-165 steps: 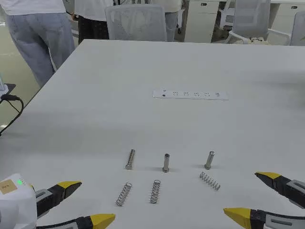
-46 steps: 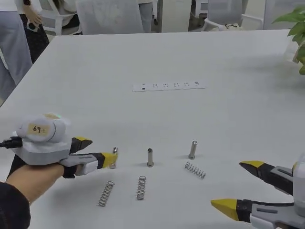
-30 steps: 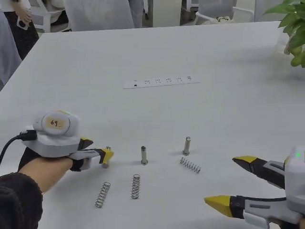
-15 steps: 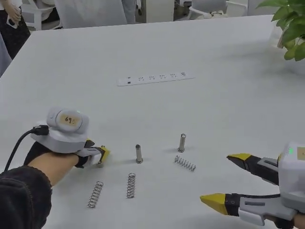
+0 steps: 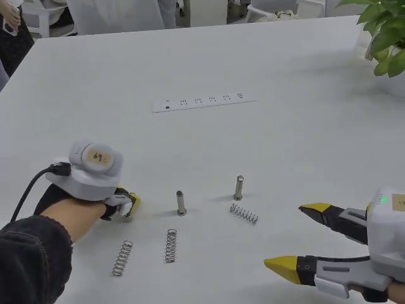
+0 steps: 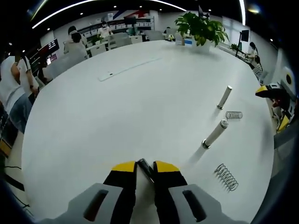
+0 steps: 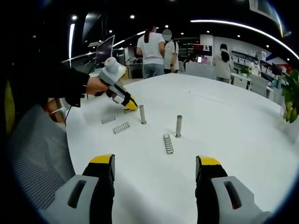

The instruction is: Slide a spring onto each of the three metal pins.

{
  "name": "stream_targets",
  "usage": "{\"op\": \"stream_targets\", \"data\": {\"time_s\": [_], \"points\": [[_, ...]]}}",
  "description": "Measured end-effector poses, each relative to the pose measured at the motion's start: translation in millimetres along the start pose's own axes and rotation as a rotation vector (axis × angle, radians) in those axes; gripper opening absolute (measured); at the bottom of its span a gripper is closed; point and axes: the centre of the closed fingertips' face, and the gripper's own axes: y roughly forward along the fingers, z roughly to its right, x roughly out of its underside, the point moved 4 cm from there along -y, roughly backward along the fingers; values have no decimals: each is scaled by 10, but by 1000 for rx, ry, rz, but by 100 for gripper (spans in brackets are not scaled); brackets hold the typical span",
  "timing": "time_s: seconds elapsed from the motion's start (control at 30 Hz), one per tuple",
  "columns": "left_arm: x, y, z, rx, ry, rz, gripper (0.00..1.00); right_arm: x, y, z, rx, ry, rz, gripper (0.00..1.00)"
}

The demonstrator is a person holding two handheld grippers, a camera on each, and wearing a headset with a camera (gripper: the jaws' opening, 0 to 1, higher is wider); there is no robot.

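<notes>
The broad white worktop (image 5: 285,145) looks smooth and matt, with a faint sheen. The middle silver metal pin (image 5: 180,202) and the right silver metal pin (image 5: 238,187) are polished and catch light; the left metal pin (image 6: 145,170), nipped in the left gripper's (image 5: 130,204) jaws, reads darker. The left coiled spring (image 5: 122,258), middle coiled spring (image 5: 170,245) and right coiled spring (image 5: 243,213) are thin bright steel wire. The left gripper and right gripper (image 5: 285,234) have smooth pale-grey plastic shells and black plastic jaws with yellow, slightly glossy tips. The person's dark sleeve (image 5: 28,259) is soft matt cloth. The flat white socket strip (image 5: 204,101) towards the worktop's far edge is smooth plastic

Two pins (image 5: 181,202) stand upright, third pin (image 6: 145,170) clamped — springs (image 5: 170,245) lie loose.
</notes>
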Motion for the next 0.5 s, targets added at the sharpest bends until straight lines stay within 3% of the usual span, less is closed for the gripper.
{"op": "stream_targets", "data": {"time_s": [0.2,0.37,0.5], "points": [[-2,-5,-12,1,19,-8,2,-2,2,-5,-2,2,-2,69],[41,15,3,6,31,-33,8,1,7,-9,-5,4,-3,69],[37,37,16,10,37,-29,5,0,8,-8,-4,5,-1,69]]}}
